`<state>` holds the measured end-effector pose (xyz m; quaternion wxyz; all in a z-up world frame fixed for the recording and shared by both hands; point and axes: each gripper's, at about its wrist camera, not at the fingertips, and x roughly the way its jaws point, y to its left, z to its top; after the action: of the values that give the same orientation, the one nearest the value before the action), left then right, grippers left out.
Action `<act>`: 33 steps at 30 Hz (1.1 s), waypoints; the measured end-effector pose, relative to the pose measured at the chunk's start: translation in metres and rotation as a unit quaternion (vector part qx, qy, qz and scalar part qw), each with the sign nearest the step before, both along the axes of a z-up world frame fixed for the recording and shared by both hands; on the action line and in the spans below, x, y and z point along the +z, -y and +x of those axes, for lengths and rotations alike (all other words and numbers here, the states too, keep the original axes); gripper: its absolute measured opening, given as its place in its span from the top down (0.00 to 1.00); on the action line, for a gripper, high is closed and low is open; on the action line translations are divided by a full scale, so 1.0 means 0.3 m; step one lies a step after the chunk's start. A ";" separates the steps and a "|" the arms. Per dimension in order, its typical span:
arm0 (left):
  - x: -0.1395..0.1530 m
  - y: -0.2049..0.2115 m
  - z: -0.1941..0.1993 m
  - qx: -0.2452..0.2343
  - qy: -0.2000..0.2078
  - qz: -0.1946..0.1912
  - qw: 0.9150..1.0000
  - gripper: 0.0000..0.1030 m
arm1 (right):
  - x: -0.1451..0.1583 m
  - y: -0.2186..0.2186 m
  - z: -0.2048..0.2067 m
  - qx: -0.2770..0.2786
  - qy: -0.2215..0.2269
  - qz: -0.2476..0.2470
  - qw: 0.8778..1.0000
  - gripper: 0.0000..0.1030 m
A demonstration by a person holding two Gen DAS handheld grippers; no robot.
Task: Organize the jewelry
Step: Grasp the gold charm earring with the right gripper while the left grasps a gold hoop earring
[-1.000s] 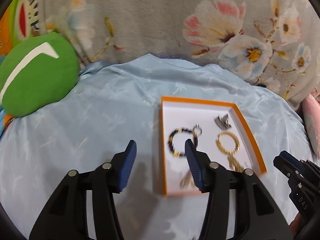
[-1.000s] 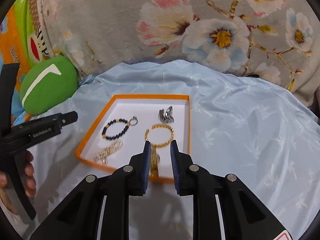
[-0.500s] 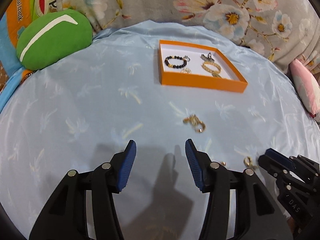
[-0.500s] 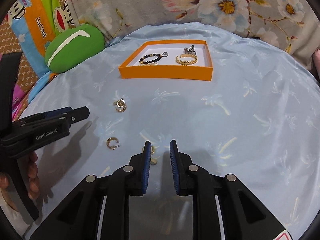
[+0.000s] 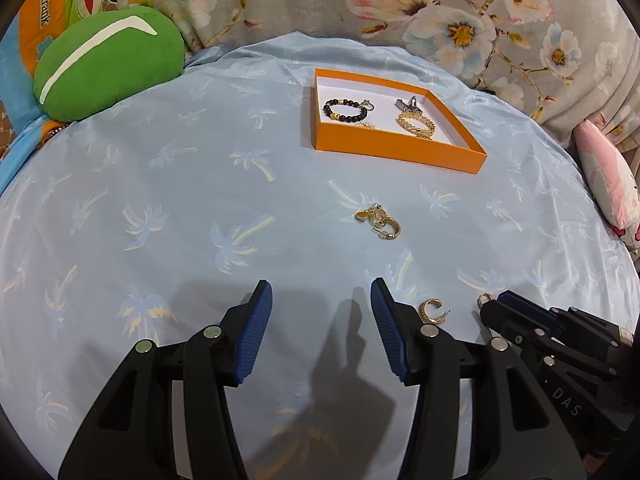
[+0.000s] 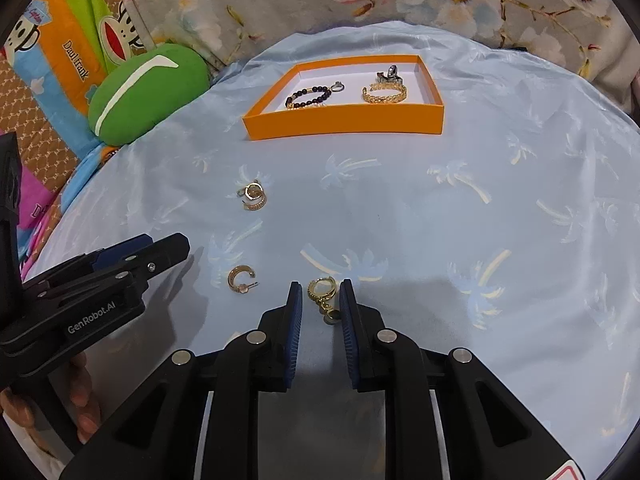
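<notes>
So the orange box [image 6: 344,120] sits toward the far side of the light blue palm-print cloth [image 6: 480,220], and it already has a dark beaded bracelet [image 6: 308,96], a gold chain bracelet [image 6: 384,94] and a silvery piece [image 6: 388,75] in it. It looks like the drop-off spot, which is probably why it's parked out of the way of the loose stuff.

What's left is lying on the cloth closer in: a little pile of two gold earrings [image 6: 253,196] about midway, a single C-shaped hoop [image 6: 240,279], and a dangly gold earring [image 6: 323,298].

The right hand-held gripper [image 6: 321,312] is angled down with that dangly earring right between its blue pads [image 6: 295,320]. There's a gap on both sides, so the jaws are narrow but not pinching anything yet. The narrow gap makes sense for something this tiny.

The left hand-held gripper [image 5: 321,332] is roughly half open over bare cloth with nothing in it, and the C-shaped hoop is just off its right finger. My guess is that one's its next target.

A green cushion [image 6: 146,94] sits off to the left, doing nothing.
</notes>
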<state>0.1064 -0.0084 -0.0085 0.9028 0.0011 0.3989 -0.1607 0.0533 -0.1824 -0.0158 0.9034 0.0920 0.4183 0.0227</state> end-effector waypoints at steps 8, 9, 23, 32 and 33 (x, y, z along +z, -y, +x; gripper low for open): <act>0.002 0.010 -0.001 -0.013 0.002 0.003 1.000 0.48 | 0.003 -0.009 0.008 0.000 -0.002 -0.014 1.000 0.82; 0.003 0.013 -0.003 -0.015 0.003 0.004 1.000 0.47 | 0.003 -0.012 0.009 0.000 -0.002 -0.017 1.000 0.82; 0.008 0.044 0.007 -0.031 0.002 -0.002 1.000 0.40 | 0.007 -0.016 0.012 -0.011 -0.002 -0.038 0.999 0.88; 0.006 0.145 0.114 -0.034 -0.015 -0.014 0.999 0.43 | 0.016 0.014 0.002 -0.020 0.009 -0.018 1.000 0.88; 0.004 0.152 0.121 -0.037 -0.018 -0.015 0.999 0.45 | 0.016 0.017 0.001 -0.021 0.010 -0.015 1.000 0.88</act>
<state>0.1427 -0.0540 -0.0073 0.8888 -0.0010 0.4123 -0.2001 0.0537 -0.1874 -0.0109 0.9090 0.0871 0.4075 -0.0015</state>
